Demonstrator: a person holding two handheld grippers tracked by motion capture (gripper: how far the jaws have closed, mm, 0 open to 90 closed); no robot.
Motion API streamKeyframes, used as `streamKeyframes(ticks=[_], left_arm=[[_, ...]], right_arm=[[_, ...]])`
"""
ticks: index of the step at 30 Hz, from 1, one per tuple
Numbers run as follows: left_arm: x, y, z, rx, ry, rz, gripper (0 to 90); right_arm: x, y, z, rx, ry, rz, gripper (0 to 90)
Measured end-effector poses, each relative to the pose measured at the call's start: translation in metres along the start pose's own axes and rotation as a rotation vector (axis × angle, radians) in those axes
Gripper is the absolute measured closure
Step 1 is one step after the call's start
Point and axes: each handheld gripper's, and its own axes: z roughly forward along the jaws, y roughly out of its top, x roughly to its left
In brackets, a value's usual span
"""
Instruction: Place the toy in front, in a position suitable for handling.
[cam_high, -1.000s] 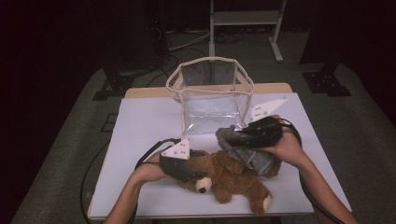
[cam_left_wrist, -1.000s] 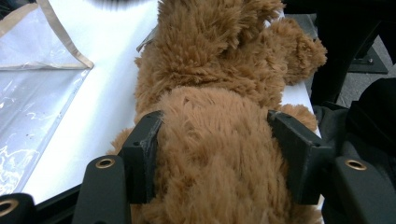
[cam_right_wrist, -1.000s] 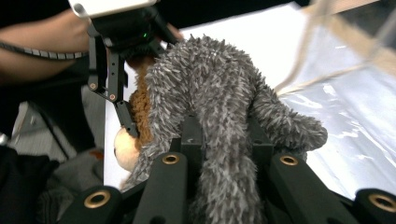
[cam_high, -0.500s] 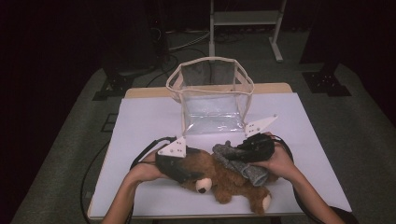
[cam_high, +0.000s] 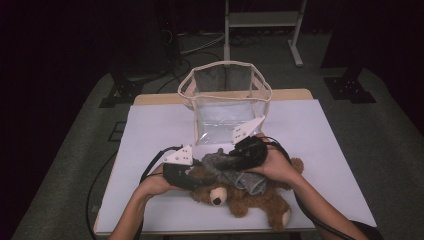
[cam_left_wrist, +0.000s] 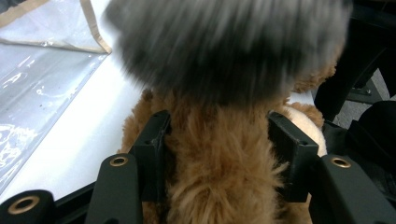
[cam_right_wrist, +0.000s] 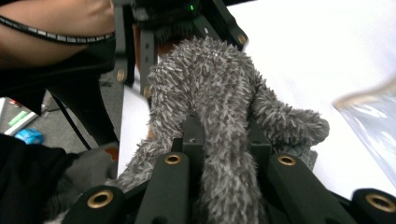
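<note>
A brown teddy bear (cam_high: 240, 192) lay on its back near the front edge of the tabletop (cam_high: 150, 135), its long axis running from the head at the middle toward the feet at the front right corner. The left gripper (cam_high: 192, 175) came in from the left side and had just been closing its jaws; in the left gripper view they pressed into the brown fur (cam_left_wrist: 219, 177) on both sides, so it held the bear around a thick part close to the head. The right gripper (cam_high: 227, 162) reached across from the right, jaws pinched narrow on a fuzzy grey cloth (cam_right_wrist: 219, 121), and that cloth (cam_high: 235, 172) draped over the bear's chest, just beside the left gripper's tips. Both grippers met over the bear's upper half, the grey cloth between them.

A clear bag (cam_high: 225, 107) with a pale trim stood open toward the back of the tabletop, directly behind the two grippers and apart from them. I judged the cloth or the bear was bound for it, and the straight way back looked open; only the bag's near wall would have to be cleared, and the cables (cam_high: 155, 162) trailed off to the sides
</note>
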Motion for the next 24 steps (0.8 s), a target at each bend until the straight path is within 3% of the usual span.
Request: streamKeyframes(ticks=[4,8,12,14,18,20,24], left_arm=[[0.003,-0.004,-0.001,-0.01,-0.012,-0.02,45.8],[0.002,-0.004,-0.001,-0.01,-0.01,-0.012,45.0],[0.002,-0.004,-0.002,-0.01,-0.014,-0.007,43.7],[0.001,-0.004,-0.002,-0.012,-0.016,-0.002,43.2],[0.001,-0.004,-0.002,-0.011,-0.014,0.003,42.5],[0.001,-0.005,-0.003,-0.016,-0.016,0.001,42.4],[0.0,-0.003,-0.002,-0.013,-0.015,0.017,42.2]], right_arm=[[-0.003,0.004,0.019,-0.003,0.02,0.021,75.5],[-0.005,-0.001,0.013,0.01,-0.001,0.019,75.2],[-0.007,-0.015,-0.012,0.012,-0.073,0.027,74.7],[-0.006,-0.027,-0.031,-0.008,-0.11,0.063,74.5],[-0.003,-0.062,-0.07,-0.066,-0.177,0.115,74.5],[0.0,-0.082,-0.082,-0.058,-0.212,0.136,74.5],[0.002,-0.116,-0.1,-0.077,-0.229,0.204,74.3]])
